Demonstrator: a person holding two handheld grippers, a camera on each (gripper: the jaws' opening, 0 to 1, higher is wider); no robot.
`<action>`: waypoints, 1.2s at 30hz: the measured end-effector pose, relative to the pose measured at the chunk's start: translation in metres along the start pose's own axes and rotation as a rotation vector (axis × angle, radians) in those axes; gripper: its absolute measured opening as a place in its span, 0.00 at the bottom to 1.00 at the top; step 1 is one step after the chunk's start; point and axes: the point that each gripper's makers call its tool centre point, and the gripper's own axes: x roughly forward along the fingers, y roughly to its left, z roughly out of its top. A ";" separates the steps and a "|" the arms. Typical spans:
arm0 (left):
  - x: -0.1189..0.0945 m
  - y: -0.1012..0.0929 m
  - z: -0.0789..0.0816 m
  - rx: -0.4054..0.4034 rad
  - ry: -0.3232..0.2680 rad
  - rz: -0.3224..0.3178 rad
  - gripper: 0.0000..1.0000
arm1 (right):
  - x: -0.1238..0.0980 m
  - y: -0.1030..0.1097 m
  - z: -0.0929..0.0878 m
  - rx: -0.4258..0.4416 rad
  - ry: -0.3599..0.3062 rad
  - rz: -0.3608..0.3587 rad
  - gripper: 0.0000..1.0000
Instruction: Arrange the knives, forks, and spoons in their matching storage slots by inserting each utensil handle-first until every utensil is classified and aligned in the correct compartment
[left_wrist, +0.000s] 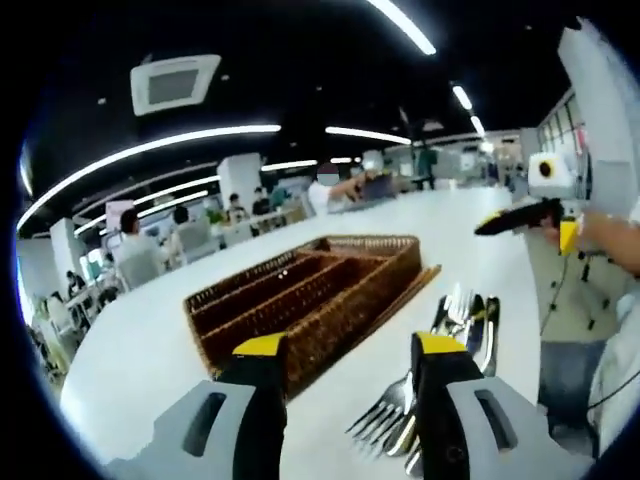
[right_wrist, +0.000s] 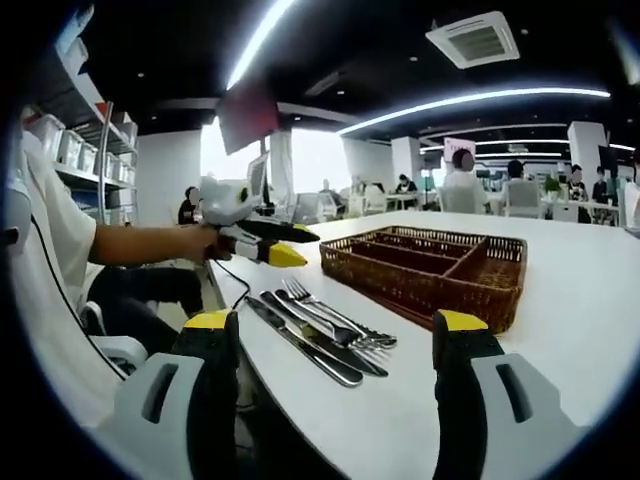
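The steel knives, forks and spoons (right_wrist: 320, 335) are lying bunched beside the brown wicker tray (right_wrist: 430, 262), near the white table's (right_wrist: 560, 330) edge; both grippers are hovering released, the right gripper (right_wrist: 338, 345) straddling them, nearer.

Both grippers are up in the air, not touching anything. In the left gripper view the left gripper (left_wrist: 342, 350) has its yellow-tipped jaws spread wide apart with nothing between them. Same deal for the right gripper (right_wrist: 340, 325) in the right gripper view: jaws wide, nothing gripped. The left gripper view also catches the right gripper out at the right edge, held by a hand (left_wrist: 590, 232) with a bare forearm. In the right gripper view, the left one is held level at the end of an outstretched forearm (right_wrist: 140, 243).
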 end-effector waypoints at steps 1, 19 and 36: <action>-0.001 -0.002 0.001 0.013 -0.009 0.001 0.49 | 0.002 0.001 0.000 -0.005 0.002 0.003 0.82; -0.018 0.005 -0.021 -0.140 0.003 0.030 0.69 | 0.057 -0.006 0.006 -0.095 0.078 0.118 0.82; -0.032 -0.001 -0.028 -0.231 0.017 0.066 0.86 | 0.094 0.005 0.003 -0.030 0.092 0.241 0.71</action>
